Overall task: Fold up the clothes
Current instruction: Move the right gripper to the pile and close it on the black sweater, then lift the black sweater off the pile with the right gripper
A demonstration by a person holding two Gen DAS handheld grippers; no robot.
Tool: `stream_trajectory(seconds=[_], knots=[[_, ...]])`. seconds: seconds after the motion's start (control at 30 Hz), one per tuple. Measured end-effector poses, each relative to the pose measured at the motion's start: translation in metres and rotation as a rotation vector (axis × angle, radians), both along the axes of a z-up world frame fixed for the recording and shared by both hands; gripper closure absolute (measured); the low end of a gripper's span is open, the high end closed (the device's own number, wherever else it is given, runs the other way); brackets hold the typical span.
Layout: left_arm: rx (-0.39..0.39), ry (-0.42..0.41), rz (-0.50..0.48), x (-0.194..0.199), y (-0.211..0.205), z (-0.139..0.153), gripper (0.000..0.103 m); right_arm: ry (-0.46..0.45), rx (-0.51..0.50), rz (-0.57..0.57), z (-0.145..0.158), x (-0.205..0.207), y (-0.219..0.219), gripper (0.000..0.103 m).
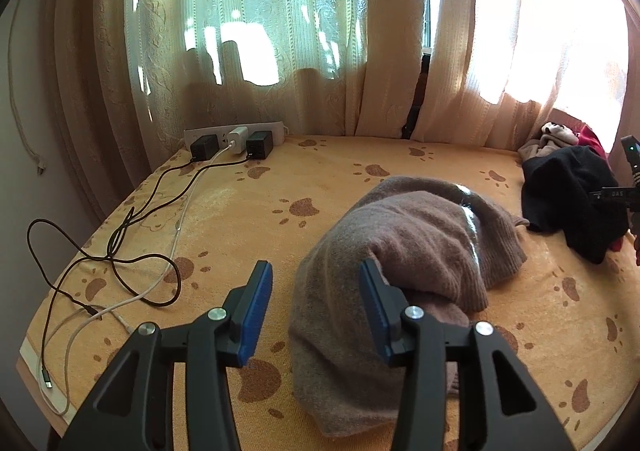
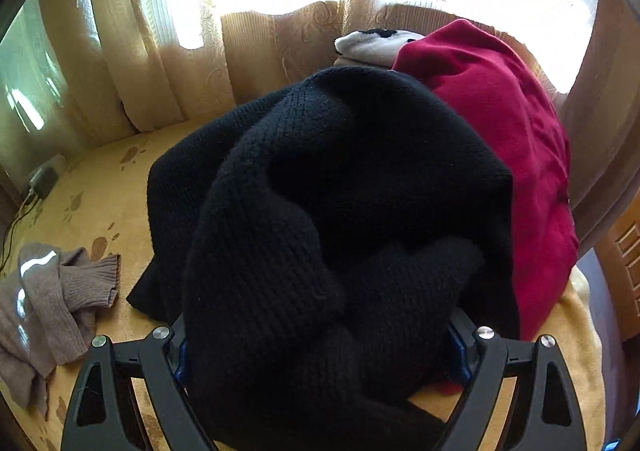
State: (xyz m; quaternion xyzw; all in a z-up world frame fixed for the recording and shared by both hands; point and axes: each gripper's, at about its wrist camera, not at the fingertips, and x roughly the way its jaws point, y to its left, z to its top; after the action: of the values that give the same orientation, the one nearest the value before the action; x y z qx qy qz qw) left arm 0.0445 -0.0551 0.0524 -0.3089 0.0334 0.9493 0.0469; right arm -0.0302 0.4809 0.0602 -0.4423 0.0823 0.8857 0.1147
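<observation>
The brown sweater (image 1: pixel 404 263) lies crumpled in a loose heap near the middle of the orange paw-print blanket (image 1: pixel 248 211), one ribbed cuff trailing toward the black sweater (image 2: pixel 340 211). My left gripper (image 1: pixel 316 299) hangs low over its near edge with the jaws apart; the right blue pad (image 1: pixel 374 307) sits against a fold of the brown knit, the left pad over bare blanket, nothing pinched between them. On my right side, the black sweater is bunched up in a mound, and my right gripper (image 2: pixel 320 351) has its jaws spread wide with the black knit filling the gap between them; I cannot tell whether the pads press on it. Behind the black heap lies a red garment (image 2: pixel 500 131), and a white cloth (image 2: pixel 376 45) beyond that. At the far left a power strip (image 1: pixel 236 139) feeds cables (image 1: pixel 120 243) across the blanket, below the curtains (image 1: pixel 280 31).
</observation>
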Motion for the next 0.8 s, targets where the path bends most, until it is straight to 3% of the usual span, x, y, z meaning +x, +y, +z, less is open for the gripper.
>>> stream_trajectory(seconds=[0.1, 0.17, 0.23, 0.3, 0.47, 0.63, 0.8], knots=[[0.002, -0.003, 0.022, -0.003, -0.005, 0.0, 0.051, 0.047, -0.038, 0.046, -0.002, 0.0, 0.001, 0.011], [0.002, -0.007, 0.028, -0.005, -0.006, 0.0, 0.05, 0.072, -0.029, 0.06, -0.001, 0.003, 0.0, 0.016], [-0.003, -0.01, 0.028, -0.007, -0.004, -0.001, 0.05, 0.107, 0.006, 0.068, 0.006, 0.008, -0.004, 0.055], [-0.01, -0.012, 0.022, -0.007, -0.001, -0.002, 0.05, 0.157, 0.075, 0.063, 0.021, 0.014, -0.01, 0.063], [-0.034, -0.007, 0.013, -0.009, 0.007, -0.002, 0.05, 0.276, 0.289, 0.049, 0.07, 0.018, -0.024, 0.066], [-0.04, 0.001, 0.026, -0.013, 0.005, 0.001, 0.049, 0.4, 0.414, -0.062, 0.141, 0.011, 0.0, 0.066], [-0.045, 0.005, 0.049, -0.021, 0.002, 0.002, 0.049, 0.462, 0.542, -0.208, 0.207, -0.018, 0.041, 0.066]])
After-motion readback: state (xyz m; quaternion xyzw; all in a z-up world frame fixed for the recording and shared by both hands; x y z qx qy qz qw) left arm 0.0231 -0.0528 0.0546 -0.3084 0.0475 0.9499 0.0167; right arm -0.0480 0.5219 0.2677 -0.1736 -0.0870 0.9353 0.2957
